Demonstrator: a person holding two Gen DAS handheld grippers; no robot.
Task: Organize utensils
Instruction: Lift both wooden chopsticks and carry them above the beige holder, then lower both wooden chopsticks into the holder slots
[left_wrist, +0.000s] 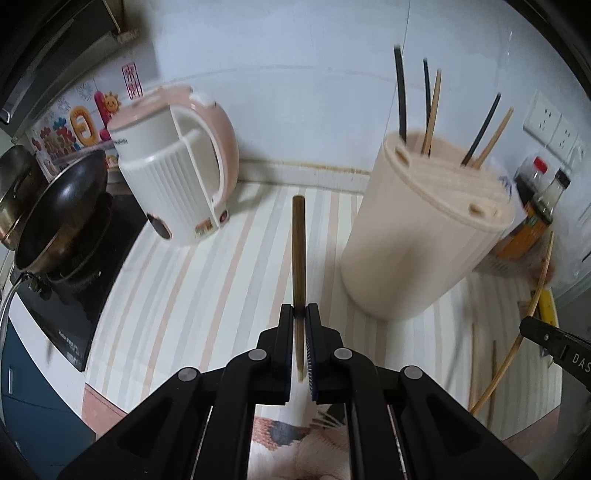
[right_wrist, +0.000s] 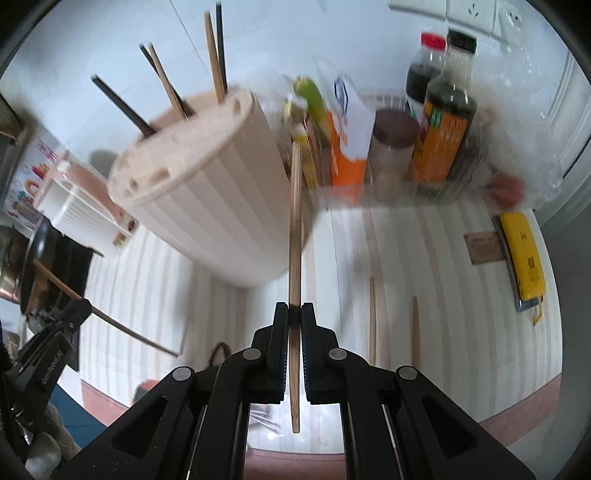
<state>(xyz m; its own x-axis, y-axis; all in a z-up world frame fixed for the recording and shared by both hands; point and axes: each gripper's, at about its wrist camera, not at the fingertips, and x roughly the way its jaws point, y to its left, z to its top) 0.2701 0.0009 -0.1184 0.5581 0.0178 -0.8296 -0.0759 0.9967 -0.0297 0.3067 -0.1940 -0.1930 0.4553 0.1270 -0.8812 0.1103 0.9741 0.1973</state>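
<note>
Striped countertop (left_wrist: 207, 266) against a white wall, left gripper (left_wrist: 300, 314) pinched a dark chopstick (left_wrist: 298, 251), right gripper (right_wrist: 294, 314) pinched a pale chopstick (right_wrist: 295, 221), both near the cream holder (left_wrist: 424, 236), kettle (left_wrist: 177, 173) far left, two chopsticks (right_wrist: 372, 317) lying right.

The bottoms of the chopsticks (left_wrist: 402, 99) are hidden inside the cream utensil holder (left_wrist: 417, 240), whose top is smeared with blur. In the right wrist view, the packets (right_wrist: 343, 136) and jar (right_wrist: 391, 151) behind the holder are too blurry to read. The black pan (left_wrist: 59, 206) is cut off at the left edge, and the small print on the yellow case (right_wrist: 524, 254) is too tiny to tell.
</note>
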